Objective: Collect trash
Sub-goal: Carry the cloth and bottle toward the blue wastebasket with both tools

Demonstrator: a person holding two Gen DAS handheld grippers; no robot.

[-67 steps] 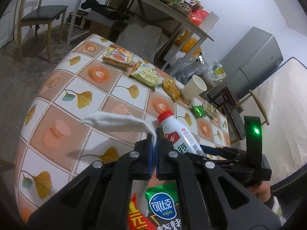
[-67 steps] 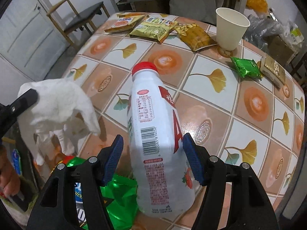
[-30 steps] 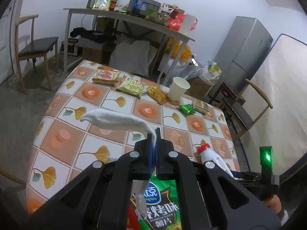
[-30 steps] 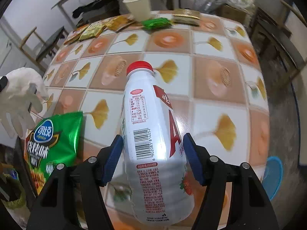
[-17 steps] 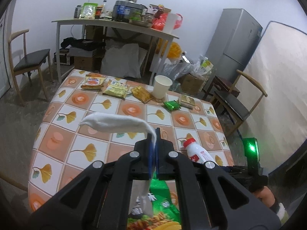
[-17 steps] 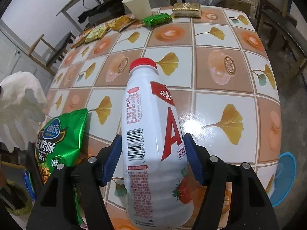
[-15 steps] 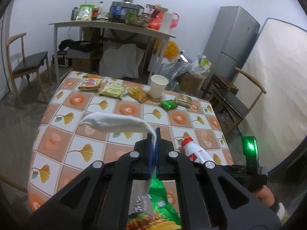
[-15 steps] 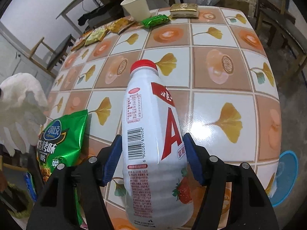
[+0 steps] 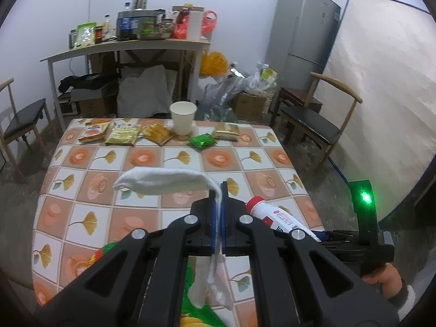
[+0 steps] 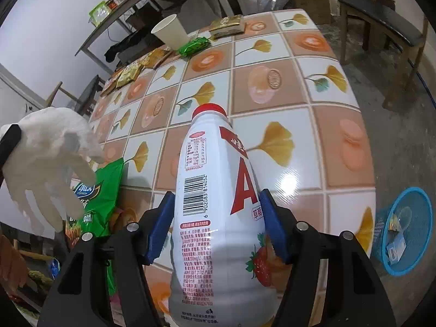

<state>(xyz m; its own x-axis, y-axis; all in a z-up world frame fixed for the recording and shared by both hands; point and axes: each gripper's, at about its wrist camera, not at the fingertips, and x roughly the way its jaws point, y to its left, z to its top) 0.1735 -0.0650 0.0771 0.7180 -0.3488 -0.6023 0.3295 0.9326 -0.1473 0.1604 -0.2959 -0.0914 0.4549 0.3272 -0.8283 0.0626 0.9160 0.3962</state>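
Observation:
My left gripper is shut on a white glove, which arches out to the left above the tiled table and hangs down below the jaws. The same glove shows at the left edge of the right wrist view. My right gripper is shut on a white drink bottle with a red cap, held upright over the table's near right part. That bottle and the hand holding the right gripper appear at the lower right of the left wrist view.
A green snack bag lies at the near left edge. A paper cup, several snack packets and a green wrapper line the far edge. A blue basket with scraps stands on the floor right of the table. Chairs flank the table.
Both grippers have drawn back from the table with their loads, so more of the table and room shows. The right wrist view swung right and the blue basket came into fuller view.

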